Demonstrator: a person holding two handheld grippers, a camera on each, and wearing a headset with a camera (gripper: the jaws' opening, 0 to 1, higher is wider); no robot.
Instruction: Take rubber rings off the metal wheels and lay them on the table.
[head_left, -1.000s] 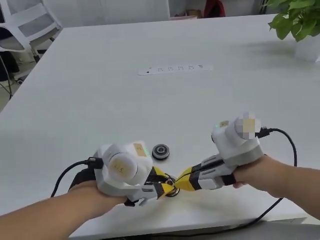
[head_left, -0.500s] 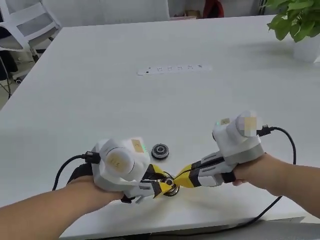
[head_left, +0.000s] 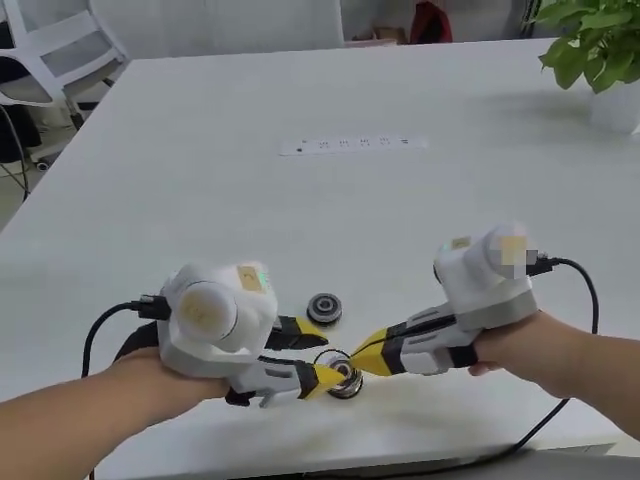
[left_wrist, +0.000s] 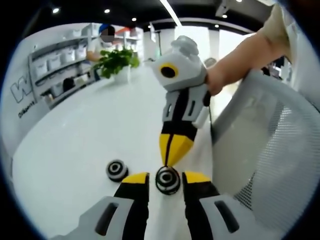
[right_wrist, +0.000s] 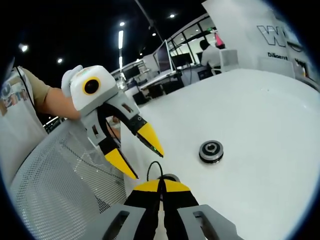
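A small metal wheel (head_left: 344, 380) lies near the table's front edge, between the open jaws of my left gripper (head_left: 321, 352); the jaws stand apart from it on either side. From the right, my right gripper (head_left: 363, 356) meets the wheel with its yellow jaws shut on a thin black rubber ring (right_wrist: 151, 169), which loops up from the wheel's rim. In the left gripper view the right gripper's tip (left_wrist: 170, 155) sits just above the wheel (left_wrist: 168, 180). A second wheel (head_left: 323, 307), with its black ring on, lies a little farther back on the table.
A white power strip (head_left: 353, 144) lies mid-table. A potted plant (head_left: 592, 45) stands at the far right corner and a white chair (head_left: 55, 50) at the far left. The white table (head_left: 400, 220) has open room beyond the wheels.
My left gripper's jaws have opened and drawn back to the left off the wheel. The right gripper stays shut at the wheel's rim.
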